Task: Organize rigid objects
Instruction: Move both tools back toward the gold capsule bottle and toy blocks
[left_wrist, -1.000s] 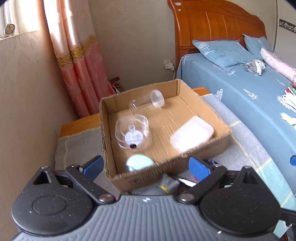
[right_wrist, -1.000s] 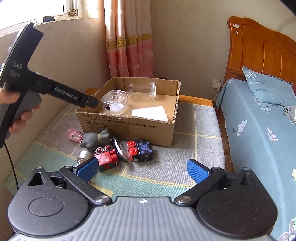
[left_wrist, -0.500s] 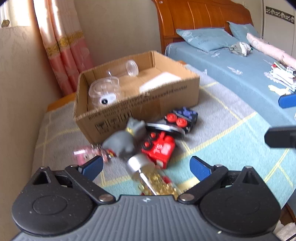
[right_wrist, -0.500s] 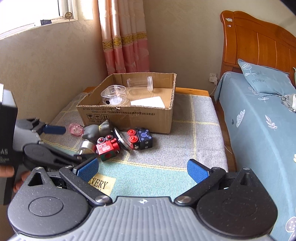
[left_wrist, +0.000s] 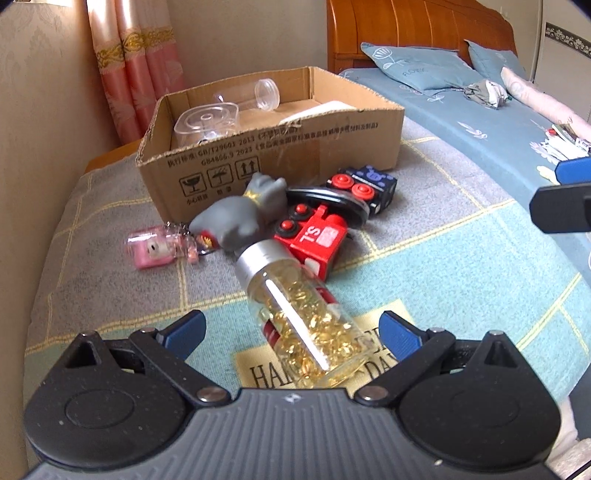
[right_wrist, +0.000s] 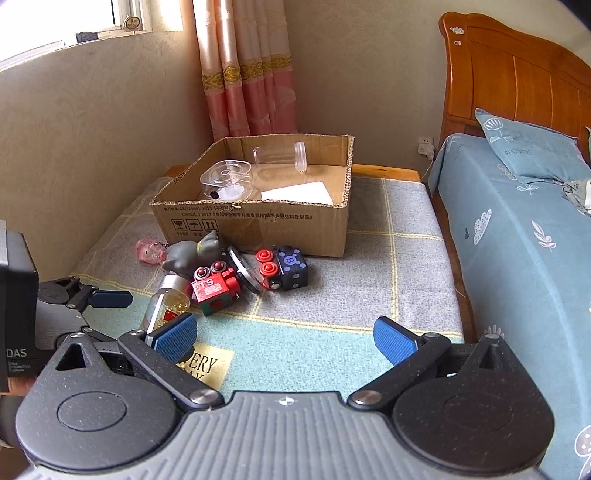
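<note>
A cardboard box (left_wrist: 280, 155) (right_wrist: 255, 225) holds clear plastic containers (left_wrist: 205, 122) and a white lid (right_wrist: 295, 192). In front of it lie a grey cat figure (left_wrist: 240, 218), a pink keychain (left_wrist: 151, 249), a red block (left_wrist: 314, 240), a dark blue block (left_wrist: 365, 184) and a black disc (right_wrist: 242, 273). A clear bottle of gold beads (left_wrist: 306, 317) (right_wrist: 162, 306) lies on the mat. My left gripper (left_wrist: 291, 332) is open with its fingers either side of the bottle. My right gripper (right_wrist: 284, 339) is open and empty, back from the toys.
The objects rest on a grey and teal mat (right_wrist: 369, 258) on a low wooden bench. A bed with blue sheets (right_wrist: 517, 240) runs along the right. A wall and pink curtain (right_wrist: 240, 74) stand behind the box.
My left gripper pulled back from over the box and came down low to the gold bead bottle. My right gripper drew slightly back.
</note>
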